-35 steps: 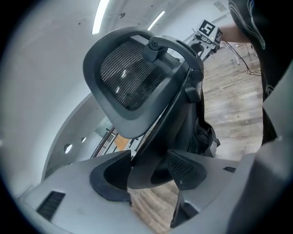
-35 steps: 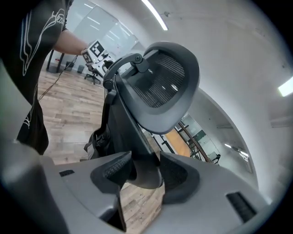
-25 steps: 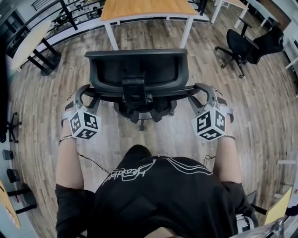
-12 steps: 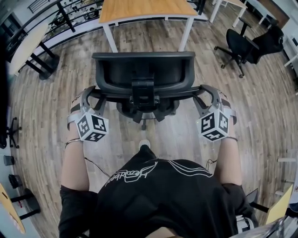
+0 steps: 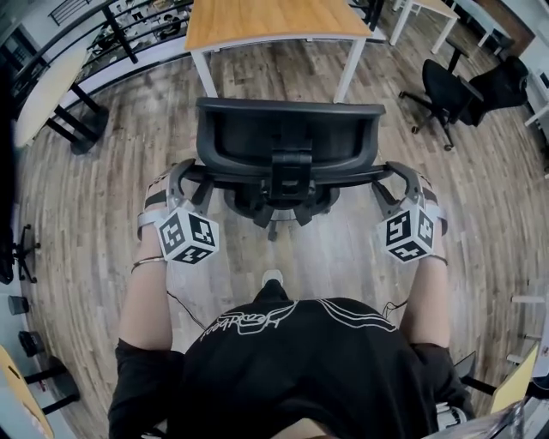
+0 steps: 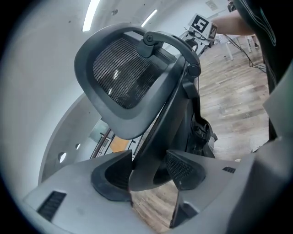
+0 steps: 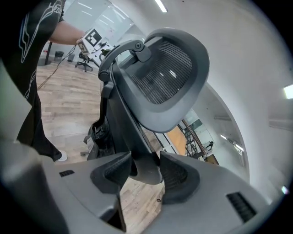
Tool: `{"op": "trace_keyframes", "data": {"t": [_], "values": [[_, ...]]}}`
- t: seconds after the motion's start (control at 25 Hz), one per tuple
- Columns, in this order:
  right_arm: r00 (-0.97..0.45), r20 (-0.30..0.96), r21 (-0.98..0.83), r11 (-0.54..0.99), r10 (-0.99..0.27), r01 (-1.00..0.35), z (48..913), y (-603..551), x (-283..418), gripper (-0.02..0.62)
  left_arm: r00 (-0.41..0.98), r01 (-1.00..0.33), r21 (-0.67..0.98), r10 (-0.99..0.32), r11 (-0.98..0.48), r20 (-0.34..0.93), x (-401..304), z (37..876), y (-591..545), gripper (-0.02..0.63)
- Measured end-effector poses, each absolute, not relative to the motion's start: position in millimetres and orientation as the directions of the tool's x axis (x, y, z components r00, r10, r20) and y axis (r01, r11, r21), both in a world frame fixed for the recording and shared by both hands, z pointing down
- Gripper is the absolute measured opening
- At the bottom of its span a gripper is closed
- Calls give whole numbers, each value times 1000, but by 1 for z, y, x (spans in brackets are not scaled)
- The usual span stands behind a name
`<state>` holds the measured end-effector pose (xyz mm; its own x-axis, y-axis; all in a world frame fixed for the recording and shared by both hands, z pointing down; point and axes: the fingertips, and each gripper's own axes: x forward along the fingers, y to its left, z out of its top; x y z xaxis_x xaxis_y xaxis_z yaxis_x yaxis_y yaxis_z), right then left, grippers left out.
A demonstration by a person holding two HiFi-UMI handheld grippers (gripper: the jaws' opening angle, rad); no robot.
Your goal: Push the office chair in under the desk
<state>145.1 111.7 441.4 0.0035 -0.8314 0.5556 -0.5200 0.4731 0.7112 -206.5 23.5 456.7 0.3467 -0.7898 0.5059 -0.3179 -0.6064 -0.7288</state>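
Wood floor (image 5: 86,189) runs to a desk (image 5: 274,21) on the far side. The chair (image 5: 287,137) stands just short of it, having rolled nearer and rightward in the last second. Left gripper (image 5: 190,178) and right gripper (image 5: 399,177) each clamp one end of its back frame, jaws wide. The push seems to be working; the seat is not yet under.

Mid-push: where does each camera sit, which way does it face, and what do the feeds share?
Head view: on the person's head, steeply down onto office chair, desk beyond; shows torso, forearms, left gripper, right gripper.
Left gripper view: on left gripper, looking up along jaws clamped on chair frame; shirt at right edge.
Right gripper view: mirrored from the other side; jaws clamped on frame, shirt at left.
Shared: both gripper views show the mesh backrest and the opposite gripper's cube.
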Motion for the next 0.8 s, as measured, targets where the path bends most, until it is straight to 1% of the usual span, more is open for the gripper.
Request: {"op": "trace_keyframes", "data": {"t": [0.16, 0.36, 0.52, 0.8], "values": [[38, 555, 714, 453, -831, -533, 444, 103, 147, 218, 392, -323, -736, -792, -595, 468, -205, 456, 16, 232], [67, 556, 716, 437, -828, -545, 446, 79, 150, 218, 403, -309, -731, -780, -609, 479, -202, 457, -5, 230], [97, 562, 720, 428, -821, -547, 444, 58, 152, 218, 425, -319, -732, -781, -602, 458, -200, 454, -26, 230], [130, 563, 724, 411, -816, -553, 441, 7, 154, 218, 417, -311, -728, -776, -611, 473, -198, 452, -76, 230]]}}
